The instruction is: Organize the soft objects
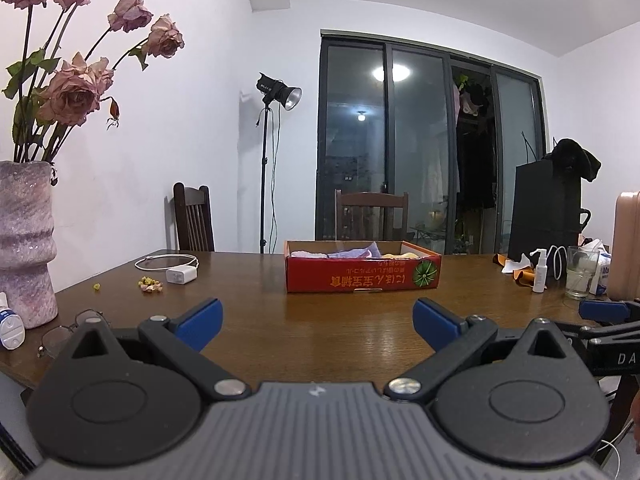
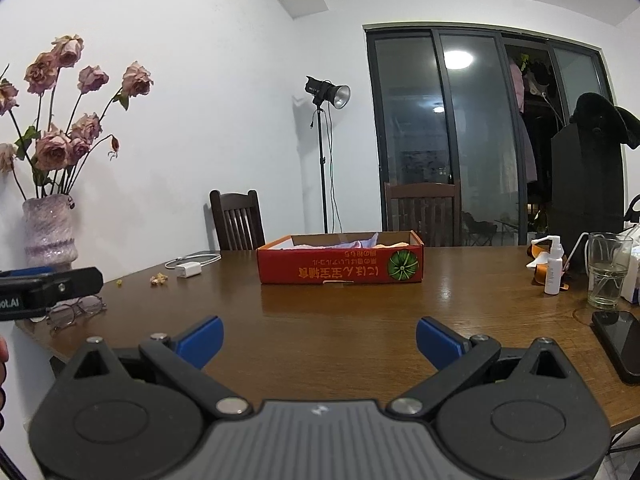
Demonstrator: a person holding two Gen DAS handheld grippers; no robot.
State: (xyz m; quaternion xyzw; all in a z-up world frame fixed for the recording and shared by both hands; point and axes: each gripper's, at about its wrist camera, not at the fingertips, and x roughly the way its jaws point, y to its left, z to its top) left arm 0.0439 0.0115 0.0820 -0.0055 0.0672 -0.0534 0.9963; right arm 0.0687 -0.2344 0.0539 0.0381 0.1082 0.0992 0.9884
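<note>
A shallow red cardboard box stands in the middle of the brown wooden table. Soft cloths lie inside it: pink, lavender and yellow-orange. My left gripper is open over the near table edge, well short of the box, nothing between its blue fingers. My right gripper is likewise open and empty, near the front edge. Each gripper shows at the edge of the other's view.
At the left stand a vase of dried roses, eyeglasses and a white charger. At the right are a spray bottle, a glass and a phone. Chairs stand behind the table.
</note>
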